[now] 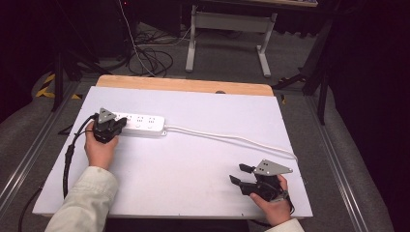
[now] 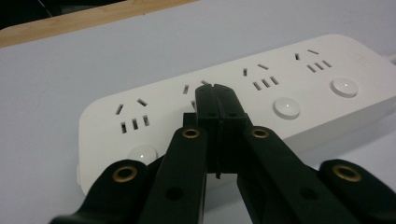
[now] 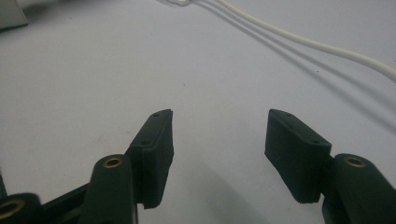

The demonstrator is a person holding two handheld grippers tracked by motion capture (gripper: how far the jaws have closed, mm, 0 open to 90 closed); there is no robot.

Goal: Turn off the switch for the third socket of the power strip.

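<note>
We see a white power strip (image 1: 140,124) lying on the white worktop (image 1: 193,159), toward its far left part, with its long side running left to right. Its white cord (image 1: 232,138) leaves the right end and trails across the worktop to the right edge. The left hand-held gripper (image 1: 121,123) sits at the strip's left end; in the left gripper view its jaws are pressed together with nothing between them, their tips (image 2: 215,93) over the strip (image 2: 261,93) near the second socket group. We cannot tell whether they touch it. The right hand-held gripper (image 1: 240,174) rests low at the near right of the worktop, well apart from the strip. Its jaws stand apart, with bare worktop (image 3: 93,70) between them, and the cord (image 3: 327,49) runs past beyond.
</note>
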